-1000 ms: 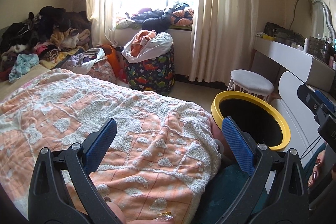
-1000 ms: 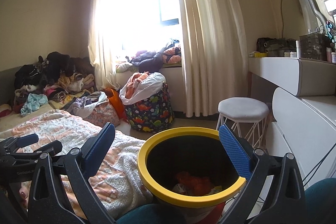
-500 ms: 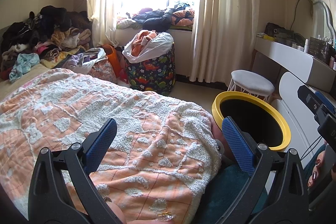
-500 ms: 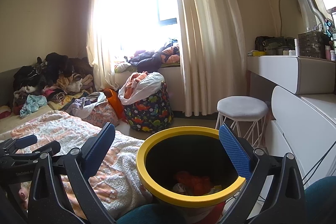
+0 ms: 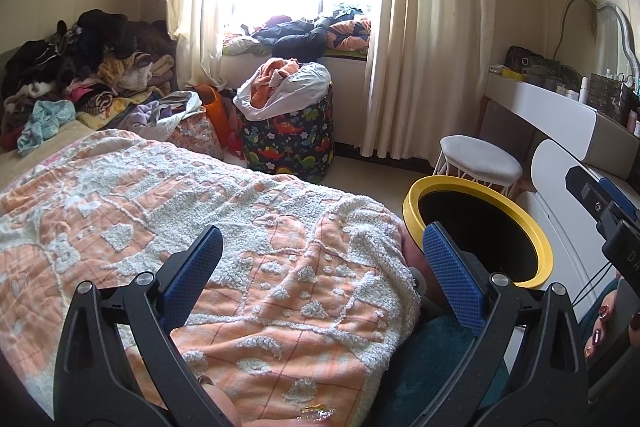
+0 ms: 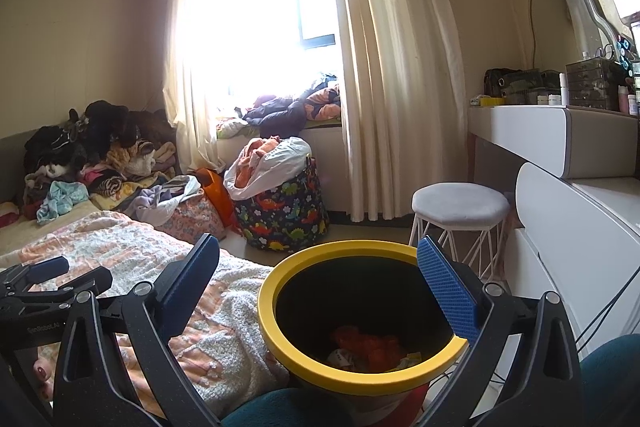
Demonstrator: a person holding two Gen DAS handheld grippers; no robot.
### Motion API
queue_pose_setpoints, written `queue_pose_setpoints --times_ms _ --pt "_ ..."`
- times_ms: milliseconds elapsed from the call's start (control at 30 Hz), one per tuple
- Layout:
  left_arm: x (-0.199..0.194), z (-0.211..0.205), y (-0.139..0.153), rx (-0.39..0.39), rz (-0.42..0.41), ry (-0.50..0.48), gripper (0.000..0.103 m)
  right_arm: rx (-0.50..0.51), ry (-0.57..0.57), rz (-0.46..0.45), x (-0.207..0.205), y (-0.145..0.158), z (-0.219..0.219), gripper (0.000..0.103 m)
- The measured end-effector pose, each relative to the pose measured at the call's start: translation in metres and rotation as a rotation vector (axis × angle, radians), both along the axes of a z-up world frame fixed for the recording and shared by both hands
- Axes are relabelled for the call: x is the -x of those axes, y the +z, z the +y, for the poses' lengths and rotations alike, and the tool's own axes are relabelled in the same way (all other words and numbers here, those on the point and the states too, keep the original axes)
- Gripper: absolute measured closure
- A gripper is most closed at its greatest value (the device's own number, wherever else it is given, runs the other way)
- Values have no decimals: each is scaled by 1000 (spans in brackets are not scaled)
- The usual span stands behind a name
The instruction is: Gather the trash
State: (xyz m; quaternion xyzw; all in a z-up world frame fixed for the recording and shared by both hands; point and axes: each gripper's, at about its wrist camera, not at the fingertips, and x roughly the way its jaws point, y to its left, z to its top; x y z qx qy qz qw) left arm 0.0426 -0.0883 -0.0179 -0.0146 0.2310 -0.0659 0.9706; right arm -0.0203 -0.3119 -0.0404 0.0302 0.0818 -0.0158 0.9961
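Both the left gripper (image 5: 320, 275) and right gripper (image 6: 316, 279) are gaping wide, holding nothing. A crinkly wrapper (image 5: 314, 411) is lying on the blanket (image 5: 224, 219) just below the left jaws; it looks light and slippery, best pinched mid-fold. The bin (image 6: 280, 323) is waiting beside the bed.

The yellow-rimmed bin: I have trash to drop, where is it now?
The yellow-rimmed bin sits low and central in the right wrist view, between the bed blanket and the white stool.
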Motion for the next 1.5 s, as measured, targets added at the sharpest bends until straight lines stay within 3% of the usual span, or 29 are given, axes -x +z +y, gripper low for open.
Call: queue_pose_setpoints --times_ms 1133,1333,1433,1500 --pt "1 1 3 2 -4 21 11 2 4 -6 1 4 -1 7" --pt "1 36 11 30 -13 139 11 25 100 -31 -2 21 34 7" --pt "2 79 9 68 26 229 11 36 233 -36 -9 32 75 7" --pt "6 121 3 65 60 346 11 59 397 13 -23 35 122 7"
